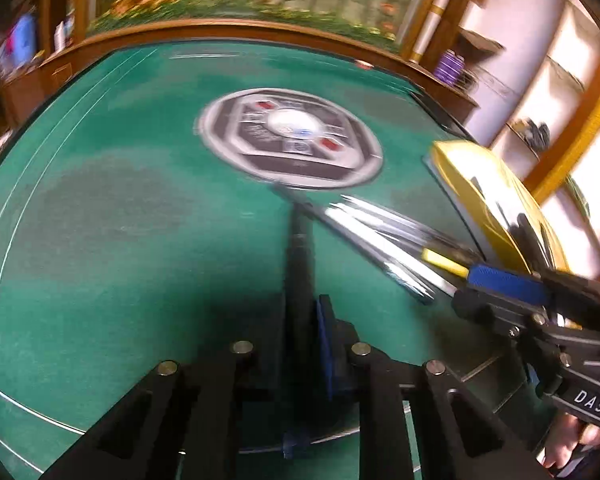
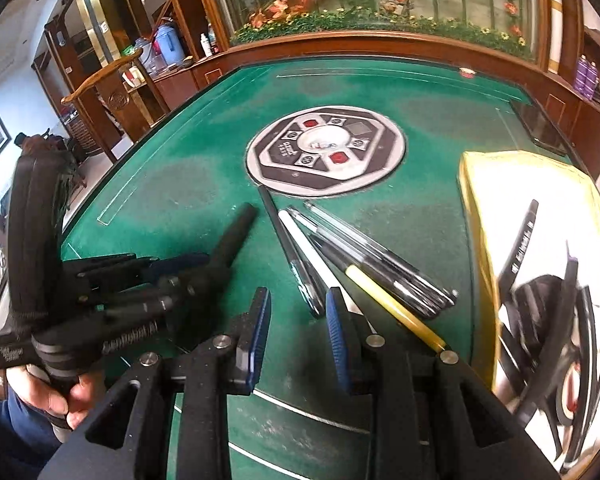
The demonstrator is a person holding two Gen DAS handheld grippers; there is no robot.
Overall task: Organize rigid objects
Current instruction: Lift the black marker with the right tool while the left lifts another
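Observation:
My left gripper [image 1: 306, 320] is shut on a black pen [image 1: 299, 252], held pointing forward above the green table; it also shows in the right wrist view [image 2: 204, 268] with the pen [image 2: 236, 232] sticking out. My right gripper [image 2: 296, 320] is open and empty, just above the near ends of several pens [image 2: 364, 264] lying in a fan on the felt: black, white, yellow and clear ones. In the left wrist view these pens [image 1: 384, 240] are blurred, and the right gripper [image 1: 500, 284] is beside them. A yellow-rimmed shiny tray [image 2: 472, 216] on the right holds a black pen [image 2: 520, 236].
The green felt table [image 2: 180, 184] has a round grey control panel [image 2: 326, 152] in its middle and a wooden rim [image 2: 380, 40]. A dark phone-like slab [image 2: 540, 128] lies at the far right edge. A wooden chair [image 2: 108, 92] stands at the left.

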